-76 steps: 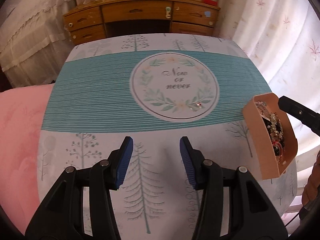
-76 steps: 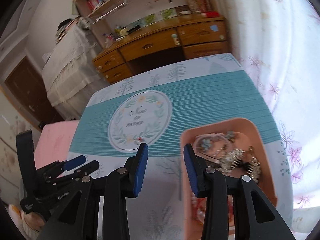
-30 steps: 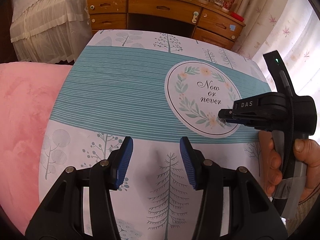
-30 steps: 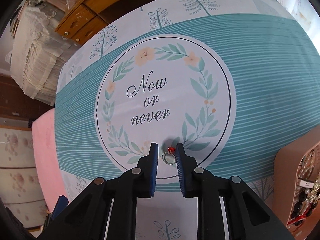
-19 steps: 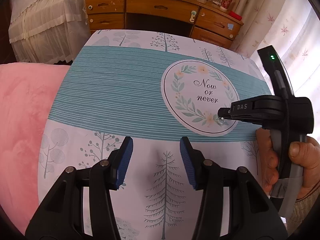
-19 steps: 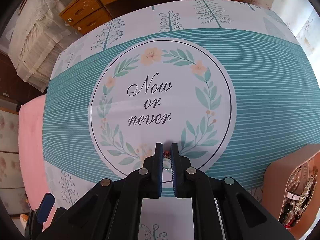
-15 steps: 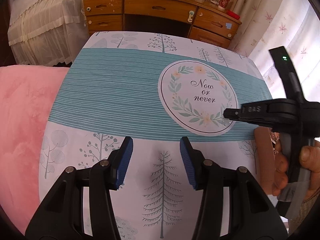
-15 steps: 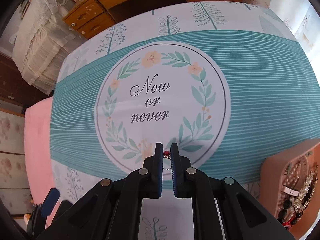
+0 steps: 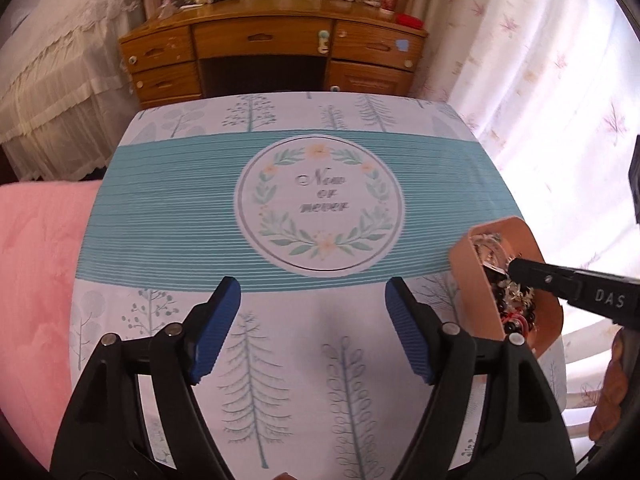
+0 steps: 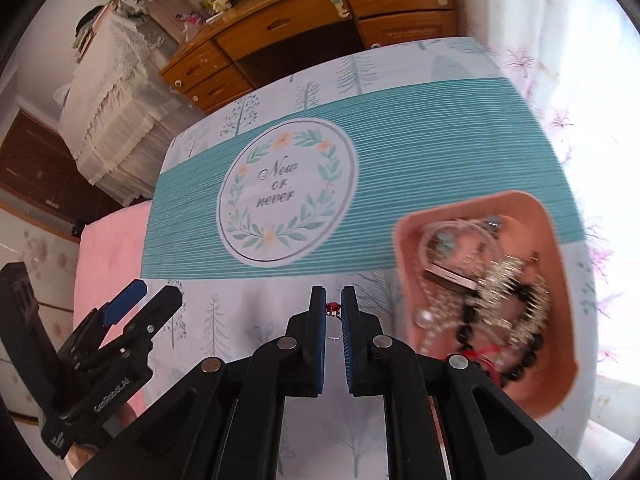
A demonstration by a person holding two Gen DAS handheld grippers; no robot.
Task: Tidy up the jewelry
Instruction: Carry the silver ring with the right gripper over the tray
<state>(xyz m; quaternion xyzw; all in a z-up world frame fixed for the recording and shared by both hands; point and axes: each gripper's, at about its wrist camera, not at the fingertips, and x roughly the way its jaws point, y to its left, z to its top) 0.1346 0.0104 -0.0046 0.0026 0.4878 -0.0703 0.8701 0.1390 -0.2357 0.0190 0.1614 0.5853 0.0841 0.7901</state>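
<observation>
Right hand-held gripper (image 10: 333,312) is pinching a red-stoned ring (image 10: 332,309) just left of the pink tray (image 10: 560,280), left hand-held gripper (image 9: 312,328) is opening empty; ring risks slipping onto the tabletop (image 10: 440,152) given the slight grip.

In the right wrist view the jewelry (image 10: 486,300) heaped in the pink tray (image 10: 556,248) is smeared by blur, so single pieces run together. The ring (image 10: 333,314) is mostly covered by the right gripper (image 10: 333,312), with only its red stone and a sliver of band showing. In the left wrist view the tray's near wall hides most of its contents.
</observation>
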